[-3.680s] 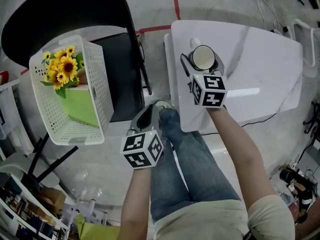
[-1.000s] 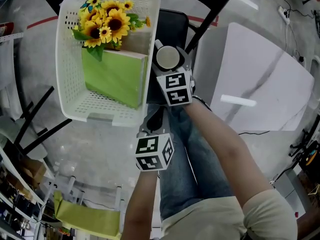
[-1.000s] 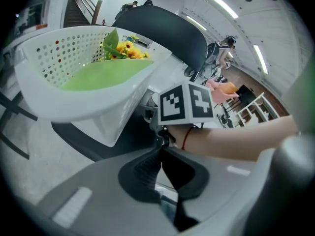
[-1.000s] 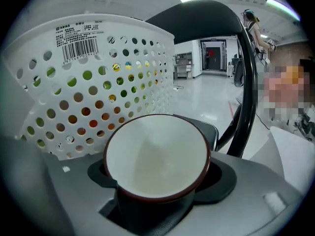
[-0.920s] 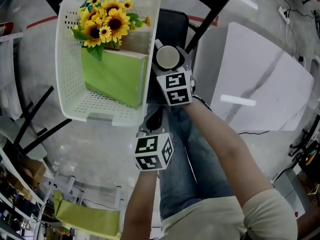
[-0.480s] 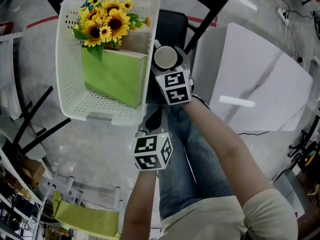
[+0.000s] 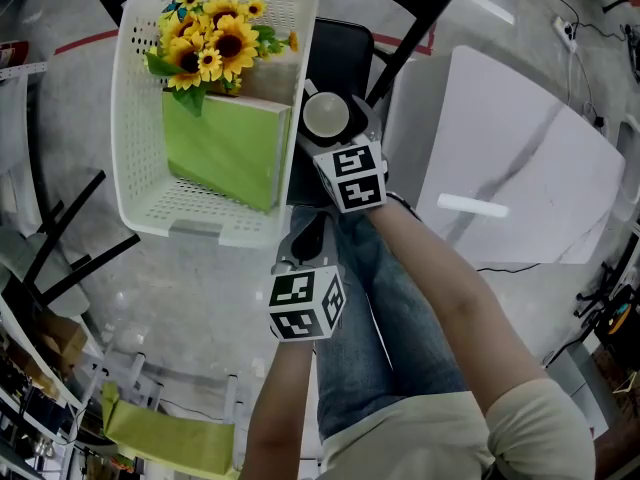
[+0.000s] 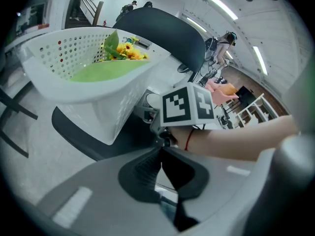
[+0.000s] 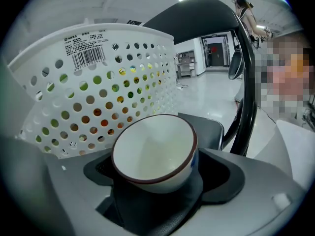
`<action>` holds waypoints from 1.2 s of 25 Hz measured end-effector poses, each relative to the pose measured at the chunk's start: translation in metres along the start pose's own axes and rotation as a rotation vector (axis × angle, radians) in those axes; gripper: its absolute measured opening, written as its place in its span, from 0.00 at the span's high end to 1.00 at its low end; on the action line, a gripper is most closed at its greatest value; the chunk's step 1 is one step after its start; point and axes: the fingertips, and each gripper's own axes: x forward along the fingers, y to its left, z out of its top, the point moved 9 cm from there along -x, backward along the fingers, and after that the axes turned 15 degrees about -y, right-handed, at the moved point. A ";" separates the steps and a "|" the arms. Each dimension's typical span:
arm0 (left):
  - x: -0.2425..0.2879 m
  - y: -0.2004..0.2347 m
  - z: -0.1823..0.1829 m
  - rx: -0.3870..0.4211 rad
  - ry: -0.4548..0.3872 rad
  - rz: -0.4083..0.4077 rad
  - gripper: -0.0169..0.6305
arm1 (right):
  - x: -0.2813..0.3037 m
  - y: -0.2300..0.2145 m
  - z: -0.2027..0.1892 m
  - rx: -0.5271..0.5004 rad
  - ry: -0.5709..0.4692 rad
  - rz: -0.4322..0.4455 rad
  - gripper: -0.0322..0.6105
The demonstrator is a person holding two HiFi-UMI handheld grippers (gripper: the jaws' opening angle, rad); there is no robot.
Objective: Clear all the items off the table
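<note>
Holding white bowl, right tongs just easing wider, left tongs closed.

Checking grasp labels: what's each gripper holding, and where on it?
Right gripper pinches the bowl across its sides, jaws just been opening. Left gripper holds nothing, shut.

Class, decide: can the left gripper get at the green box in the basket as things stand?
Probably yes. The basket is open-topped, nothing covers the green box, and the left gripper hangs empty, fingers together, just outside the near rim.
</note>
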 end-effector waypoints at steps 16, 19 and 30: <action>-0.008 -0.011 -0.005 0.010 -0.039 0.017 0.96 | -0.046 0.002 -0.004 0.050 -0.016 0.016 0.20; -0.010 -0.013 -0.007 0.010 -0.046 0.022 0.96 | -0.059 0.001 -0.003 0.052 -0.024 0.027 0.22; -0.023 -0.026 -0.013 0.032 -0.059 0.029 0.96 | -0.110 -0.007 0.015 0.110 -0.050 0.040 0.59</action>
